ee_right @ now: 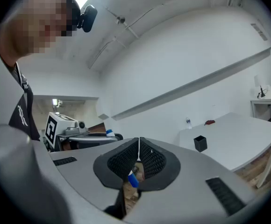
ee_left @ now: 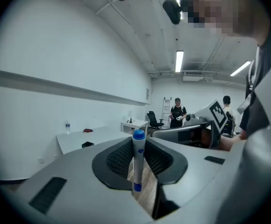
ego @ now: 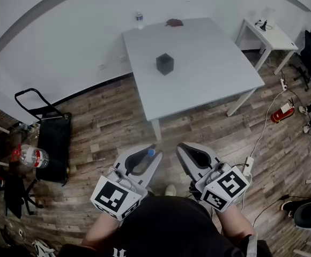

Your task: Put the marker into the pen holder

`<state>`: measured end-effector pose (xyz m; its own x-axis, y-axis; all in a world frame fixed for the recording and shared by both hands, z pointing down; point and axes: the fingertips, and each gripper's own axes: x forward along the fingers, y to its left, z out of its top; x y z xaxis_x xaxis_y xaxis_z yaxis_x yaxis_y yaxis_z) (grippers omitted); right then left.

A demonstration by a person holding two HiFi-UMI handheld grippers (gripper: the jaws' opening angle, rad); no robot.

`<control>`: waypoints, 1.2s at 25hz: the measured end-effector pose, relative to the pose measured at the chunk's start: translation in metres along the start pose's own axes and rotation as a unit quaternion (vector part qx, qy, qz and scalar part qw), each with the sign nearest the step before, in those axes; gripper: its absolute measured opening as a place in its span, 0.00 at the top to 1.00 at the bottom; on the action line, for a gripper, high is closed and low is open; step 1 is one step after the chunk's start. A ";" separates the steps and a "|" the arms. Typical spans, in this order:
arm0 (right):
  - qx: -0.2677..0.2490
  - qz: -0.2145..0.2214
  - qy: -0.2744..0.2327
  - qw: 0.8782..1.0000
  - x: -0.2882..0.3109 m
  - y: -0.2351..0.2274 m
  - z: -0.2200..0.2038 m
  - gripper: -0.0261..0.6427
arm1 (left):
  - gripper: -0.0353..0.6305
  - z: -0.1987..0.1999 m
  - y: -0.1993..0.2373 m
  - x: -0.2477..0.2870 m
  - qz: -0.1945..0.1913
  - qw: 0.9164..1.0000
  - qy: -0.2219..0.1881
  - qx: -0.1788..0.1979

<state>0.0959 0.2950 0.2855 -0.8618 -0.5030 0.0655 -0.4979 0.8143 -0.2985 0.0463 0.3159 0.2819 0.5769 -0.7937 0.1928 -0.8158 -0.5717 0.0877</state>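
Observation:
The black square pen holder (ego: 165,63) stands near the middle of the white table (ego: 209,84), far ahead of both grippers; it also shows small in the gripper views (ee_left: 87,144) (ee_right: 200,143). My left gripper (ego: 150,155) is held close to my body over the wood floor, shut on a white marker with a blue cap (ee_left: 138,160) that stands crosswise between the pads, cap end up (ego: 150,152). My right gripper (ego: 185,150) is beside it, jaws meeting at the tips (ee_right: 139,146). A small blue bit (ee_right: 132,179) shows low behind its pads; I cannot tell what it is.
A water bottle (ego: 139,20) and a reddish item (ego: 174,22) lie at the table's far edge. A small white side table (ego: 268,33) and an office chair (ego: 310,52) are at right. A black cart (ego: 51,138) stands left, a fire extinguisher (ego: 282,113) right. People (ee_left: 177,112) stand far back.

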 end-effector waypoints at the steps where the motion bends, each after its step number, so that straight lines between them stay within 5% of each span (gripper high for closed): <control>1: 0.001 0.001 0.001 1.000 -0.001 -0.001 0.000 0.94 | 0.84 0.000 -0.001 0.001 0.001 1.000 0.000 -0.001; 16: 0.012 -0.011 0.018 1.000 0.028 -0.040 0.000 0.94 | 0.84 0.000 0.036 0.042 -0.010 1.000 0.004 -0.017; 30: 0.013 -0.056 0.027 0.998 0.137 -0.113 0.025 0.94 | 0.84 0.018 0.154 0.118 -0.056 0.998 0.009 -0.017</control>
<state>0.0364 0.1265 0.3041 -0.8048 -0.5742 0.1507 -0.5898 0.7449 -0.3118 -0.0108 0.1304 0.3003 0.6645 -0.7206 0.1979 -0.7468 -0.6495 0.1428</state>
